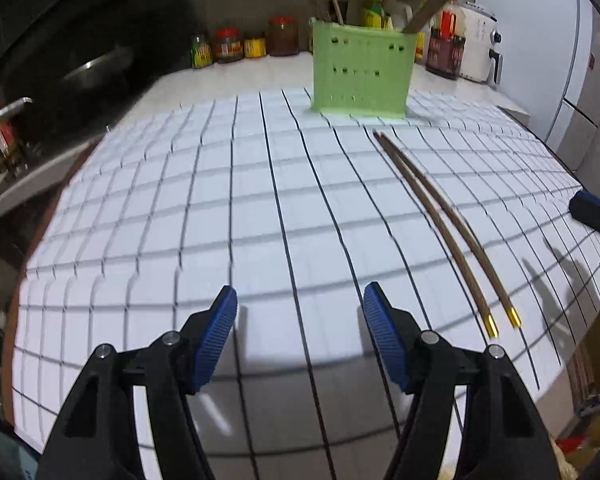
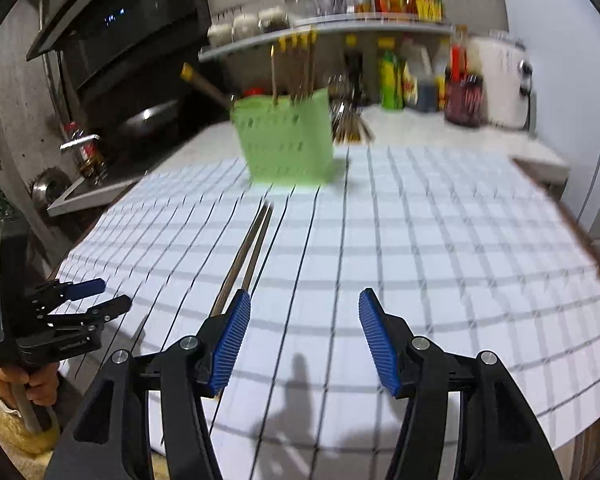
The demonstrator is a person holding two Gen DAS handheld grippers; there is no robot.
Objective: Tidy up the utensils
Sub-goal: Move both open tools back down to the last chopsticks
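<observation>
A pair of brown chopsticks (image 1: 444, 224) with gold ends lies on the white grid mat (image 1: 220, 208), right of my left gripper (image 1: 300, 312), which is open and empty above the mat. A green perforated utensil holder (image 1: 362, 70) stands at the mat's far edge with several chopsticks upright in it. In the right wrist view the pair of chopsticks (image 2: 246, 256) runs under the left finger of my right gripper (image 2: 304, 320), which is open and empty. The holder (image 2: 286, 140) is beyond it. The left gripper (image 2: 76, 304) shows at the far left.
Jars and sauce bottles (image 1: 244, 46) line the counter behind the holder, under a shelf. A white appliance (image 1: 480, 48) stands at the back right. A dark stove and hood (image 1: 80, 60) are on the left. The mat's right edge (image 2: 588, 240) meets a brown table rim.
</observation>
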